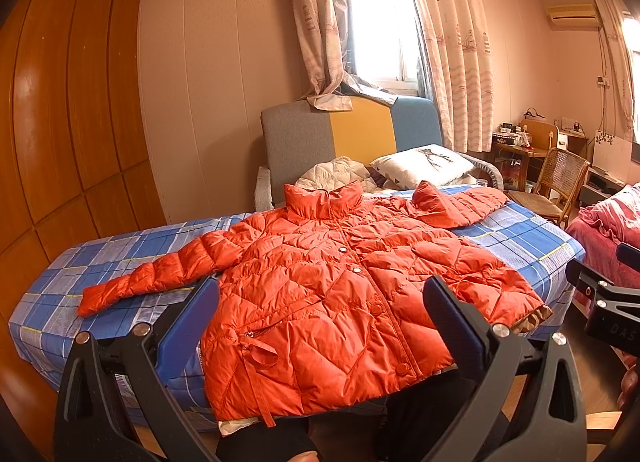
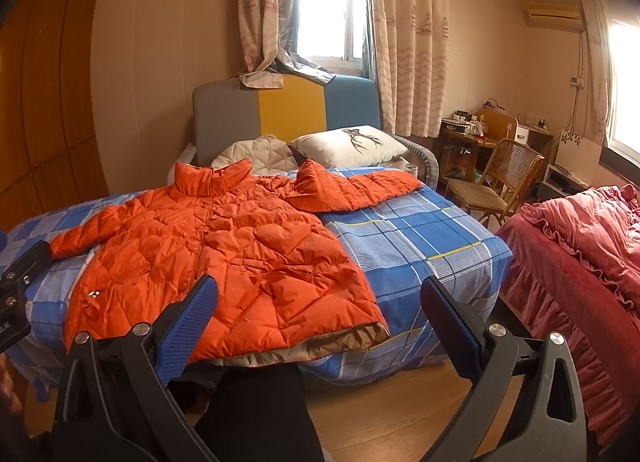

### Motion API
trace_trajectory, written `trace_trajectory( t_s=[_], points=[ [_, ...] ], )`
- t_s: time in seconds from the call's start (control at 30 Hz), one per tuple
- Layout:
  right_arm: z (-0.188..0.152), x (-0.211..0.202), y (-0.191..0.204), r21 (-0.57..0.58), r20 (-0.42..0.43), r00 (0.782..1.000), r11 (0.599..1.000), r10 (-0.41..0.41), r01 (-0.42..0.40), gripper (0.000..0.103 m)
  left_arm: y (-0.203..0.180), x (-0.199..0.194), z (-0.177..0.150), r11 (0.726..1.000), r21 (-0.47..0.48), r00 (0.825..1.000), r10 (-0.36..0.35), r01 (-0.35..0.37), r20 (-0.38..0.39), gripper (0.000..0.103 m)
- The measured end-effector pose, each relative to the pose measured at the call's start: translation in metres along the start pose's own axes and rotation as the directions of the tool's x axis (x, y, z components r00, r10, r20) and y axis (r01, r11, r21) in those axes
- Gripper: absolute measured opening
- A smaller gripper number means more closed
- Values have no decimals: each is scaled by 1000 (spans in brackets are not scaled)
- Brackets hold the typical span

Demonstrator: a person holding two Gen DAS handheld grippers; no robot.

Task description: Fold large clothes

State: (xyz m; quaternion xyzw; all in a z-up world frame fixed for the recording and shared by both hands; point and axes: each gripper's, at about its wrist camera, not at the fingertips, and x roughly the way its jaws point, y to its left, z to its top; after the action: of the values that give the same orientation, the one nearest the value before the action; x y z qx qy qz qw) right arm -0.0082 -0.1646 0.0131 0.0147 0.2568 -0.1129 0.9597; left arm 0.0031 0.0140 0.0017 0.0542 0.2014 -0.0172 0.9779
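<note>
A large orange quilted jacket (image 1: 332,282) lies spread front-up and buttoned on a bed with a blue plaid sheet (image 1: 120,262). Its collar points to the headboard, one sleeve stretches left, the other lies bent at the far right. Its hem hangs at the near edge. My left gripper (image 1: 320,302) is open and empty, held above the near edge over the jacket's lower half. In the right wrist view the jacket (image 2: 224,250) lies left of centre on the sheet (image 2: 420,254). My right gripper (image 2: 320,302) is open and empty, near the jacket's right hem corner.
A white pillow (image 2: 348,146) and a cream quilted cloth (image 2: 256,156) lie at the grey, yellow and blue headboard (image 2: 292,110). A pink-covered bed (image 2: 580,262) stands to the right. A wicker chair (image 2: 496,182) and a cluttered desk (image 2: 472,134) stand at the back right. Wooden wardrobe (image 1: 60,122) on the left.
</note>
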Motion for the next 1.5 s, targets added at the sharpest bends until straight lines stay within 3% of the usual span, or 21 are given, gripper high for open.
trace_trajectory(
  t_s=[1.5],
  points=[
    [-5,3,1,-9,-16,1000,1000,2,-2,100,10,10,-2,999,-32,999,-12,11,-34,101]
  ],
)
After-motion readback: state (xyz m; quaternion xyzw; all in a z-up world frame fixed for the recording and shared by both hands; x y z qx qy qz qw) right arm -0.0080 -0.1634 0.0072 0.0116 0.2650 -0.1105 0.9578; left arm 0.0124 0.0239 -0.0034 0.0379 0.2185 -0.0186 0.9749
